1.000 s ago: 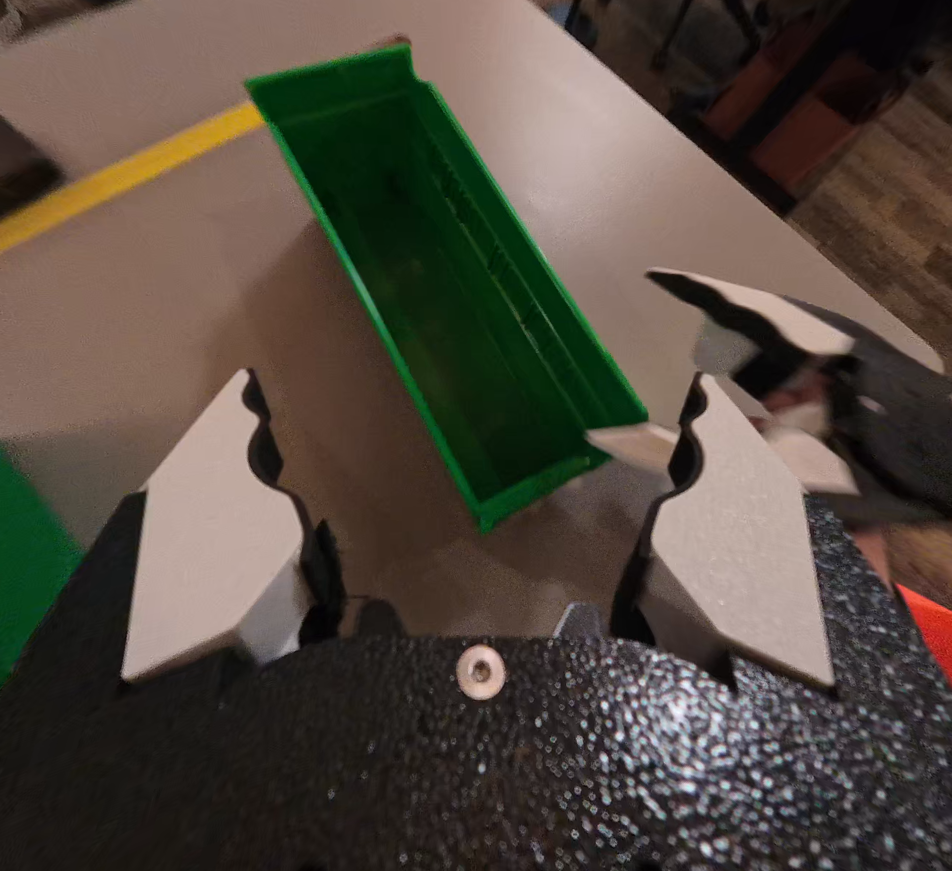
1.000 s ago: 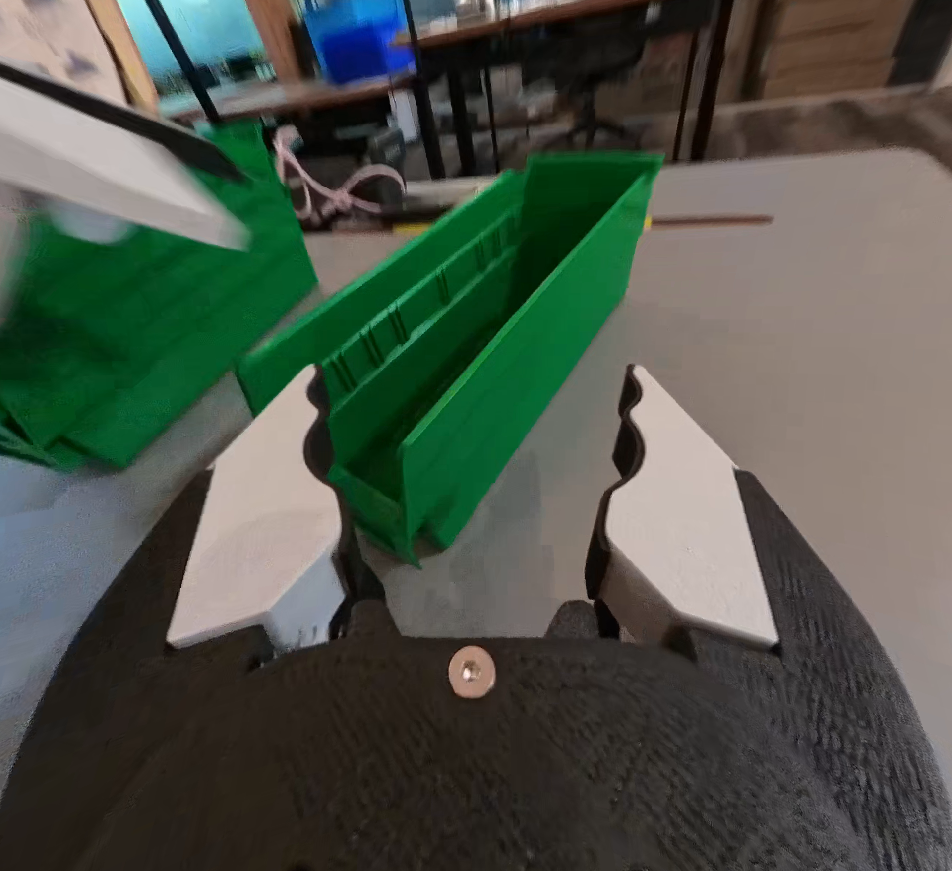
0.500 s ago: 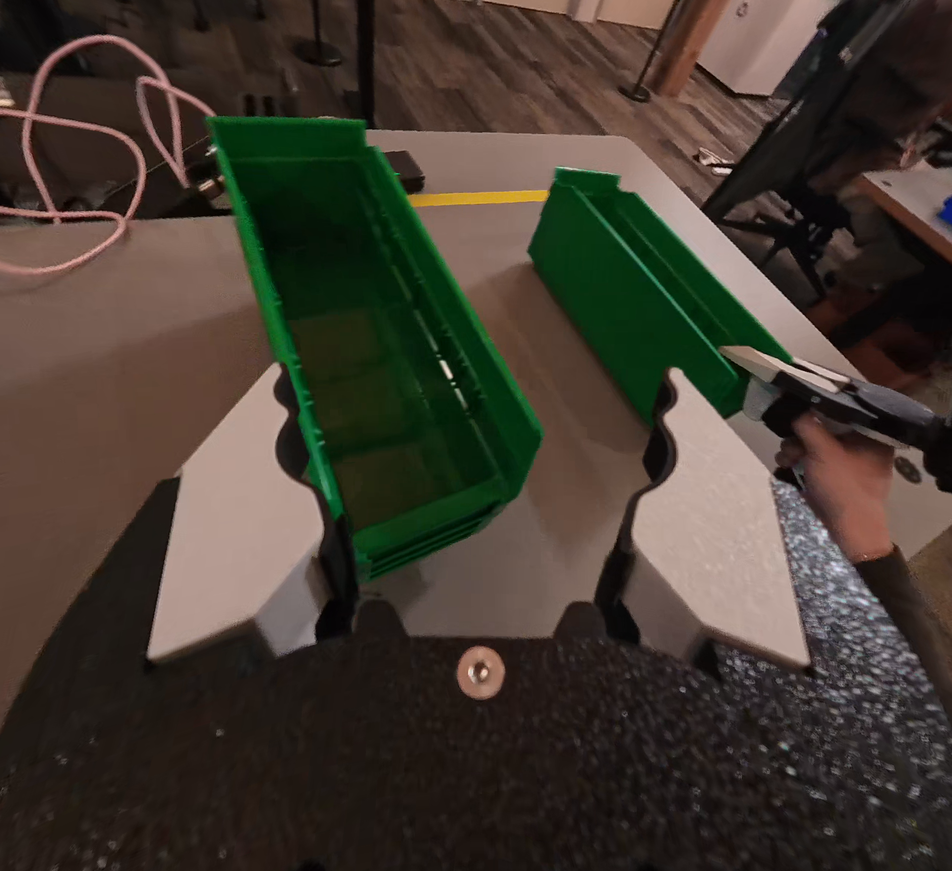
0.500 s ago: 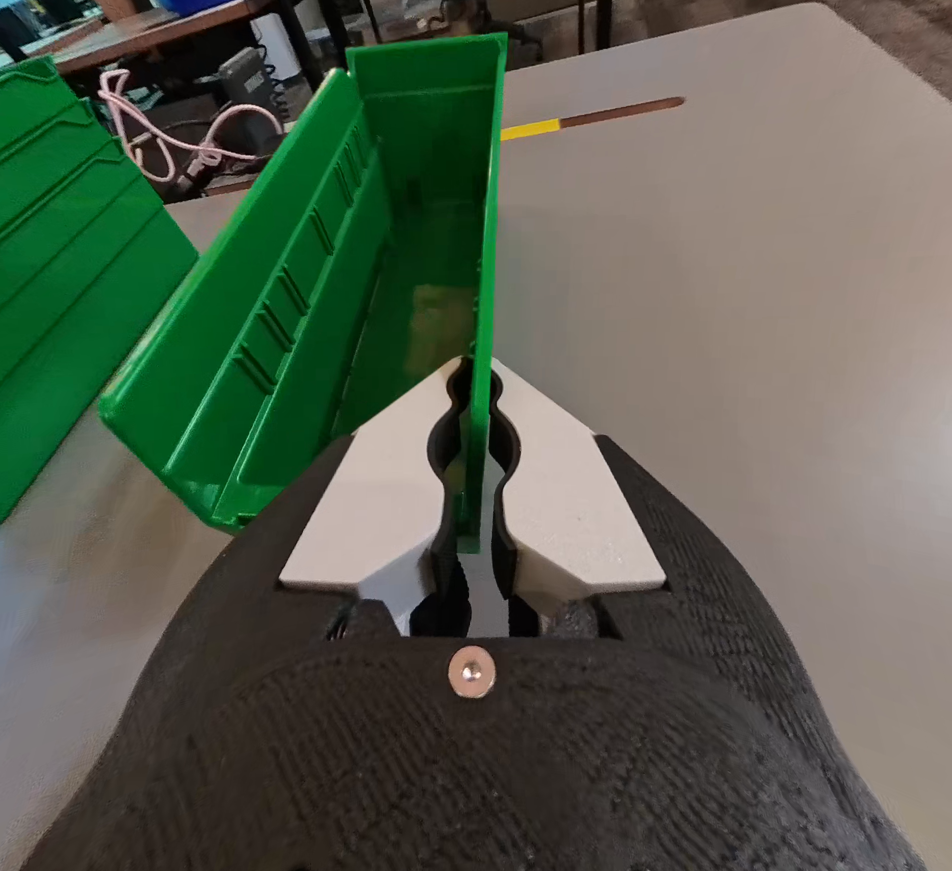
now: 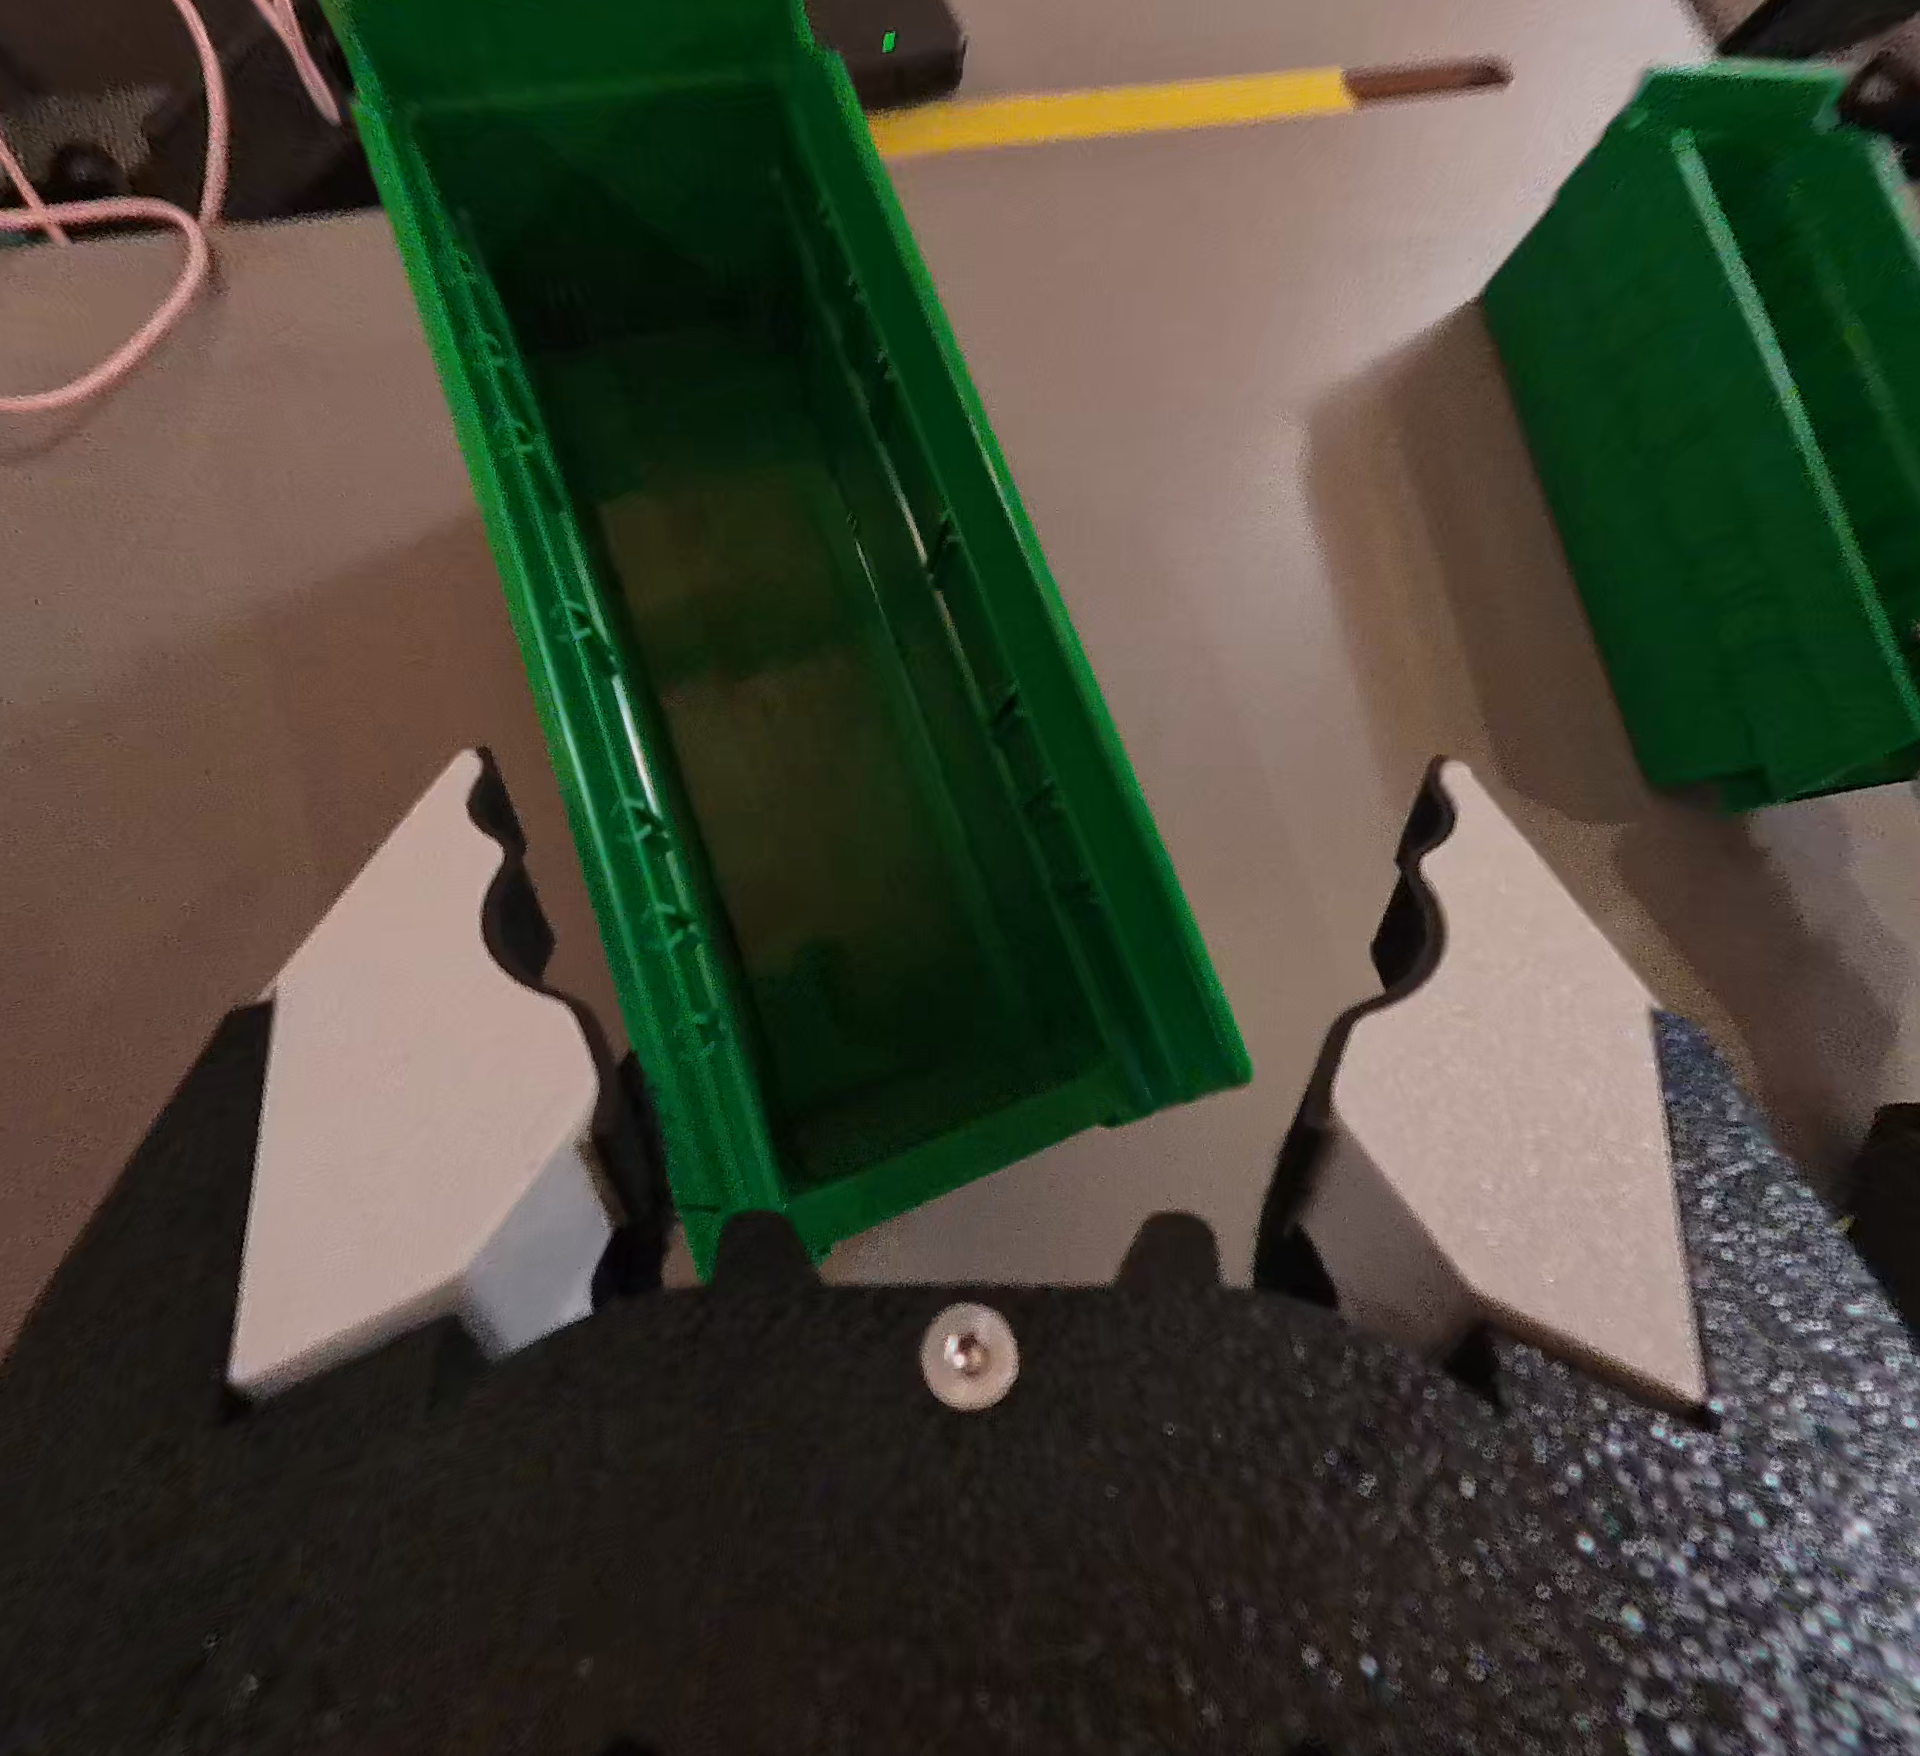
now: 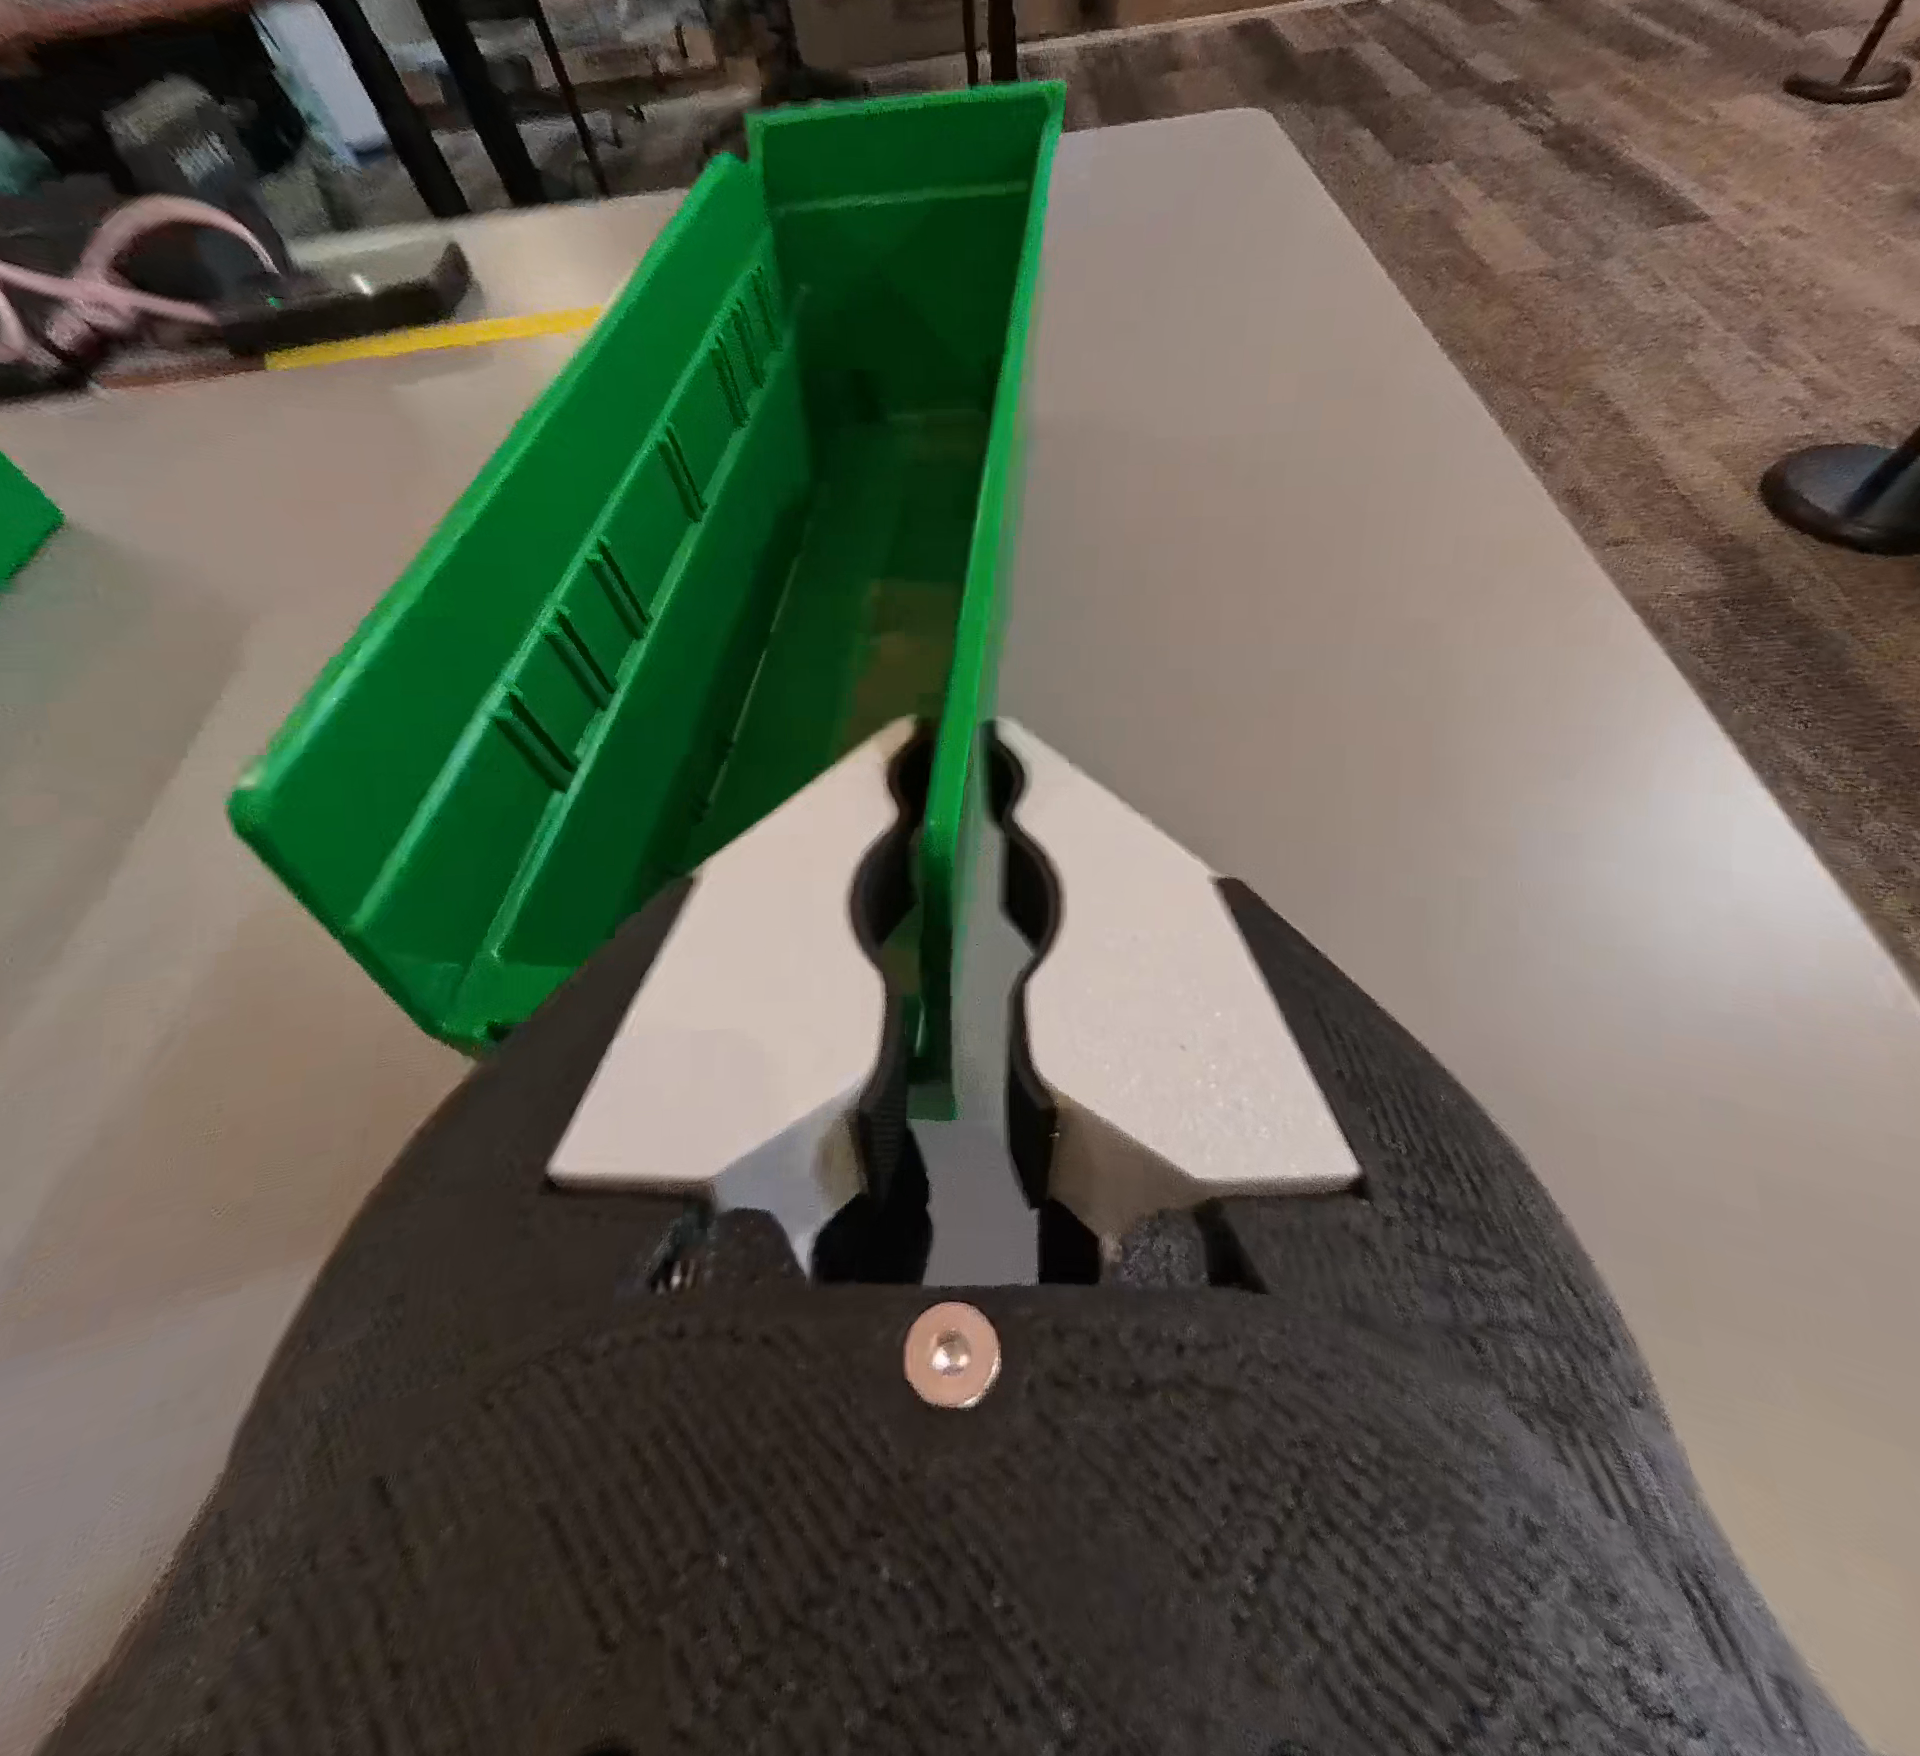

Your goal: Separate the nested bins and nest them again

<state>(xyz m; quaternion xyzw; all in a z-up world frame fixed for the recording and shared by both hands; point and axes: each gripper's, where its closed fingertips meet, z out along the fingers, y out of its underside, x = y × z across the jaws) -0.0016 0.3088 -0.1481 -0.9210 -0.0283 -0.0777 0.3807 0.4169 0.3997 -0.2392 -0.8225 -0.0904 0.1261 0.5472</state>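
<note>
Left tongs: fingers spread wide apart, gripping nothing. A long green bin stands upright on the grey table, open side up, its near end lying in the gap between the two fingers. The bin's near left corner sits close against the inner edge of the left finger; whether they touch cannot be told. The right finger stands well clear of the bin's right wall. The bin runs away from the camera, leaning slightly leftward toward its far end. The doubled lines along its walls may mark more than one bin nested together, but this cannot be told for certain.

Right tongs: fingers closed together, clamped on the near end of the right side wall of a second green bin. The wall edge passes straight between the two fingers. This bin is tilted, its open side leaning to the left. Its low left corner is close to the table; contact there cannot be confirmed. In the left wrist view the same bin shows at the right edge, well apart from the first bin.

Other items: a yellow strip of tape runs across the far part of the table. A black block sits just behind the first bin's far end. Pink cables lie at the far left.
</note>
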